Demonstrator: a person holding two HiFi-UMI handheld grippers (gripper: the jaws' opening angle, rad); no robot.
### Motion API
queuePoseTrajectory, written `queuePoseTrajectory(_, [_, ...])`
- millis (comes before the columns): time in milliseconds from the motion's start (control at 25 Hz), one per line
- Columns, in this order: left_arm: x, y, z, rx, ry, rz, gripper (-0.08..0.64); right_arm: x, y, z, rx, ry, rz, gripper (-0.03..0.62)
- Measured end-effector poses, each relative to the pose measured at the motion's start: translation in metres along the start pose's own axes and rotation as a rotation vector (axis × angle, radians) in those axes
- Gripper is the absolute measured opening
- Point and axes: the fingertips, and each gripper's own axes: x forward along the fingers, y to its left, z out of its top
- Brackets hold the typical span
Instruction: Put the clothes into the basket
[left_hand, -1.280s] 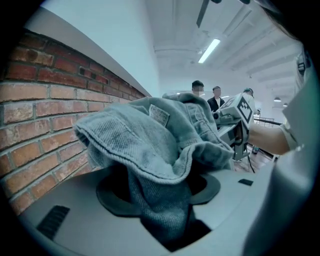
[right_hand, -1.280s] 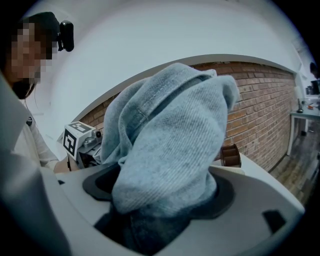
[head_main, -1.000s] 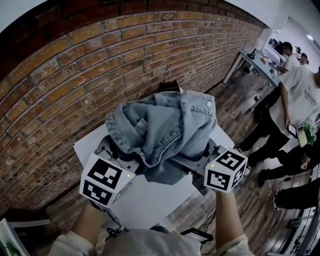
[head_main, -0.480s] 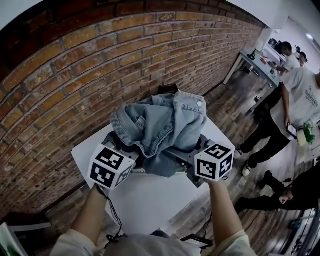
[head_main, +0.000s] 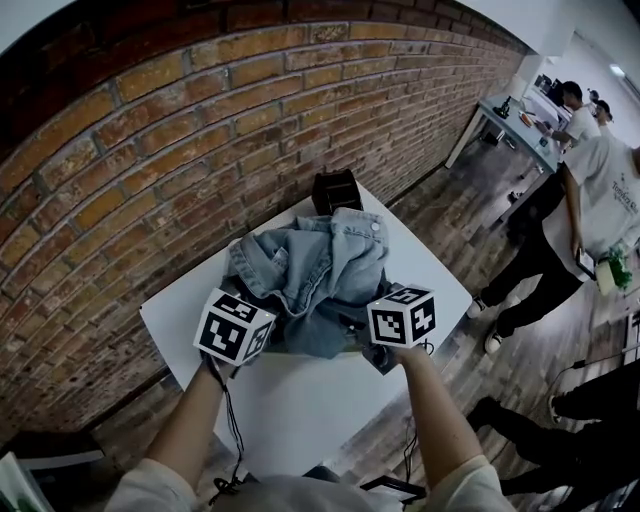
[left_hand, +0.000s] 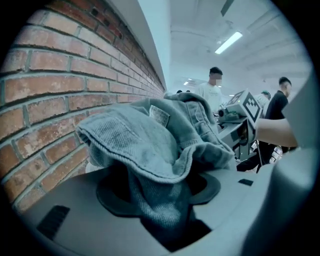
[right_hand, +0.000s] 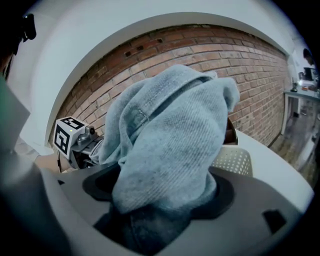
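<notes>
**Head view.** Brick wall (head_main: 150, 150) behind a white tabletop (head_main: 300, 400). Dark box (head_main: 335, 190) at the tabletop's far edge, against the wall. Wood floor (head_main: 470, 200) to the right, with standing people (head_main: 590, 200) and a second desk (head_main: 520, 125) well apart. Denim jacket (head_main: 310, 270) bunched in a heap over the middle of the tabletop, near side of the box, hiding both sets of jaws and whatever lies beneath. Left hand-held gripper (head_main: 240, 328) and right hand-held gripper (head_main: 400, 318) side by side at the jacket's near edge, each on a bare forearm.

**Left gripper view.** Jaws part-way closed, pinching a fold of denim that rises from the gap and drapes over them. Sewn label (left_hand: 161, 116) near the top of the heap. Right gripper's marker cube visible past the cloth.

**Right gripper view.** Jaws set wider, clamped on a thick wad of denim that fills the gap. Perforated cream basket (right_hand: 231, 161) on the tabletop just beside the jacket, partly hidden by it. Jacket held up, not seen inside the basket.
</notes>
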Motion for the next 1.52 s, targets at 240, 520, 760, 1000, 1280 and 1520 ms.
queuePoseTrajectory(240, [0.024,0.004,-0.023,-0.036,0.131,-0.007,0.219,0.017,-0.019,-0.029,0.15,0.12,-0.013,0.408])
queuePoseTrajectory(520, [0.039,0.005,-0.045,-0.082,0.261,-0.033,0.219,0.026,-0.029,-0.054,0.284,0.227,-0.021,0.408])
queuePoseTrajectory(760, [0.055,0.006,-0.065,-0.126,0.366,-0.064,0.219,0.035,-0.042,-0.076,0.36,0.341,-0.047,0.41])
queuePoseTrajectory(1000, [0.069,0.008,-0.081,-0.134,0.46,-0.076,0.221,0.041,-0.055,-0.096,0.394,0.422,-0.092,0.41])
queuePoseTrajectory(1280, [0.079,0.014,-0.096,-0.109,0.548,-0.042,0.224,0.049,-0.064,-0.112,0.4,0.493,-0.152,0.411])
queuePoseTrajectory(1520, [0.087,0.019,-0.106,-0.085,0.594,-0.006,0.232,0.054,-0.072,-0.123,0.43,0.534,-0.211,0.442])
